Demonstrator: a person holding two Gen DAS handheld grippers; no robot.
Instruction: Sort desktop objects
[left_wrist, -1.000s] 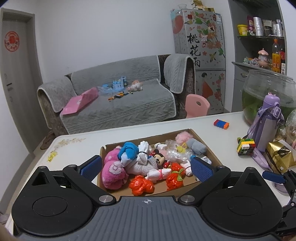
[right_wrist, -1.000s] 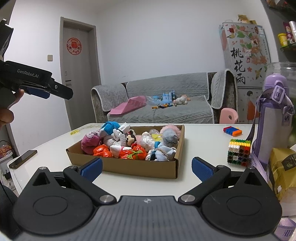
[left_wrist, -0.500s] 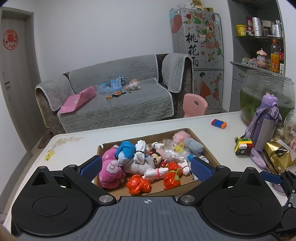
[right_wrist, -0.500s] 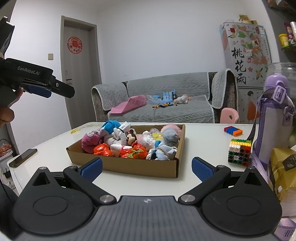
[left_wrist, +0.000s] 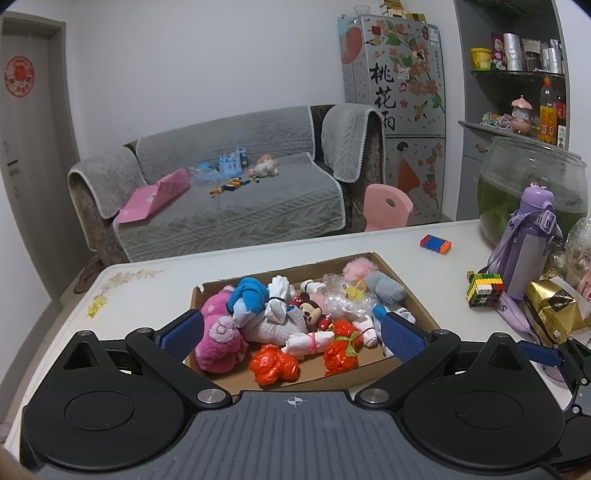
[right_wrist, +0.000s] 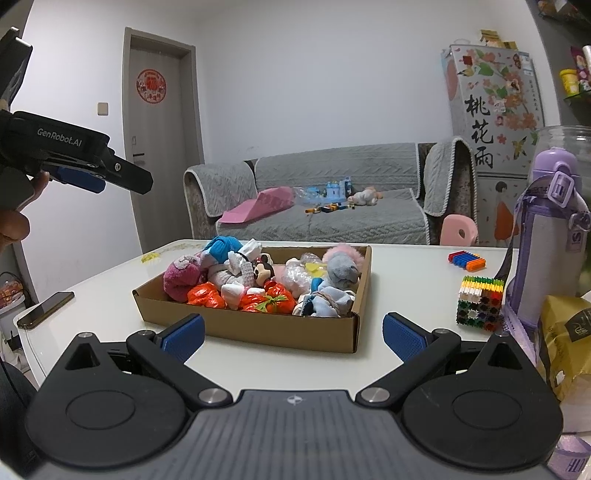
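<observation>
Left gripper (left_wrist: 291, 334) spread wide, empty, poised above the near edge of the cardboard tray (left_wrist: 413, 291); right gripper (right_wrist: 291, 338) likewise wide and empty, low over the table just short of the tray's front wall. Toys heaped and interlocked inside: red bundles (left_wrist: 272, 365), tied white roll (left_wrist: 310, 341), pink plush (left_wrist: 218, 339). Risk: a wide close may pinch two neighbours at once or snag a tie, dragging the light tray.

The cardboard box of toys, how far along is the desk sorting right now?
Already done: the cardboard box holds plush toys, socks and red bags. In hand: nothing; the left claw hangs open above the box, and the right claw is open short of it. Left on the table: the colourful block cube, the small strip of bricks and the phone look unsorted.
</observation>
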